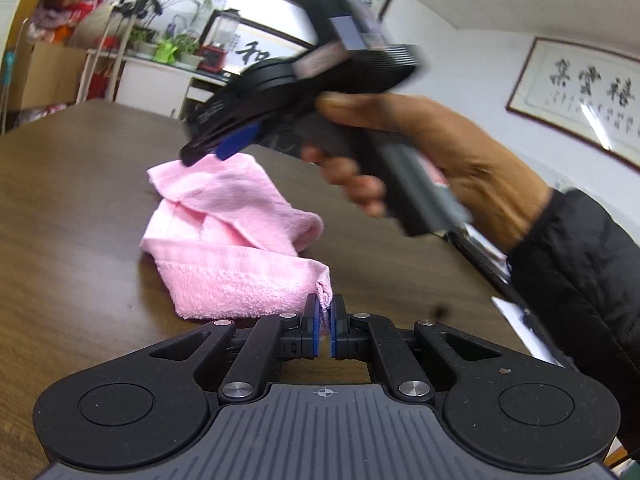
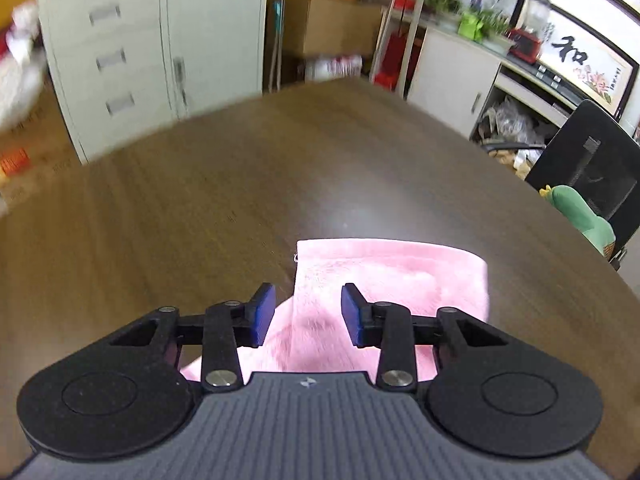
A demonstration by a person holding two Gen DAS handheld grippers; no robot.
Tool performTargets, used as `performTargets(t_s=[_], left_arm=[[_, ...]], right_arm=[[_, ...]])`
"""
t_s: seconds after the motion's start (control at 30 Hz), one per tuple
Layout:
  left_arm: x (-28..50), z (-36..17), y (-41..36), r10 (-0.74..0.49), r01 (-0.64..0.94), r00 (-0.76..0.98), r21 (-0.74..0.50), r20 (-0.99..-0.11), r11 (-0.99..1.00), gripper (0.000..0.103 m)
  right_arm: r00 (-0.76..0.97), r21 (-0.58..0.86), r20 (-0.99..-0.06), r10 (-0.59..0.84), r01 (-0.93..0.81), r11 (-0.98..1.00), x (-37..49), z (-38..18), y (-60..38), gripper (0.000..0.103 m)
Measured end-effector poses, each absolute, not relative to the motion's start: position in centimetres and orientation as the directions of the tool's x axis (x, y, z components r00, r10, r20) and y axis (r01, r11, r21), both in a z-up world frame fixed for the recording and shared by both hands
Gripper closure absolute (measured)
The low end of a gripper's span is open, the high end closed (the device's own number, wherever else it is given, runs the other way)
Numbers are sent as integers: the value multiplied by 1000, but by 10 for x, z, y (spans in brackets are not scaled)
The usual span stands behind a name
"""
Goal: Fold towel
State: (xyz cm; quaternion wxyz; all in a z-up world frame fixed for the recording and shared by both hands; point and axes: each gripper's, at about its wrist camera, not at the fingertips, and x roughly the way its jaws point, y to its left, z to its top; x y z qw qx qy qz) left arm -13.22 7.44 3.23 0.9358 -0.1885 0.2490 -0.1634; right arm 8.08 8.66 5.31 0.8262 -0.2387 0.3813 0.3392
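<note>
A pink towel (image 1: 236,240) lies crumpled on the dark wooden table (image 1: 80,184). My left gripper (image 1: 325,320) is shut on the towel's near corner, pink cloth pinched between its blue pads. My right gripper (image 1: 212,152) shows in the left wrist view, held in a hand, its tips just above the towel's far edge. In the right wrist view the right gripper (image 2: 308,314) is open and empty, hovering over the towel (image 2: 400,276), whose far edge lies flat on the table (image 2: 240,184).
A black office chair (image 2: 588,168) and a green toy (image 2: 580,216) stand at the table's right edge. White cabinets (image 2: 160,40), a shelf with plants (image 1: 168,44) and framed calligraphy (image 1: 580,92) lie beyond the table.
</note>
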Motion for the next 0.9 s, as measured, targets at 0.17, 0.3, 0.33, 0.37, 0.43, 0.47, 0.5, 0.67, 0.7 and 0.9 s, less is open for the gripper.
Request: performTargets(t_s=[0.17, 0.3, 0.33, 0.37, 0.43, 0.47, 0.5, 0.67, 0.7, 0.9], left_arm=[[-135, 27, 95, -398, 186, 827, -476, -396, 859, 99], [-132, 23, 104, -409, 180, 820, -498, -401, 848, 99], [-131, 22, 106, -412, 178, 817, -504, -403, 845, 99], [-130, 22, 108, -417, 178, 815, -509, -403, 842, 99], [-128, 21, 111, -425, 176, 810, -524, -404, 834, 98], [-129, 20, 112, -427, 175, 809, -528, -404, 831, 98], [-129, 19, 113, -430, 173, 808, -535, -403, 827, 98], [-132, 17, 113, -422, 160, 808, -536, -411, 829, 98], [-132, 17, 113, -417, 156, 808, -533, -415, 832, 98], [-127, 26, 116, -389, 127, 814, -521, -432, 844, 98]], right_arm=[[486, -226, -833, 265, -736, 638, 88, 28, 132, 66], [493, -244, -841, 221, -712, 658, 93, 16, 139, 66], [497, -238, -838, 226, -705, 668, 96, 15, 137, 66], [491, -224, -840, 230, -701, 677, 98, 15, 135, 67], [478, -195, -845, 240, -692, 695, 102, 16, 130, 72], [477, -188, -845, 240, -687, 702, 103, 16, 127, 77], [477, -181, -845, 241, -680, 710, 104, 16, 123, 80], [479, -102, -830, 286, -633, 767, 112, 24, 100, 96], [479, -78, -823, 305, -627, 775, 112, 27, 95, 96], [506, 69, -757, 413, -566, 822, 112, 58, 42, 97]])
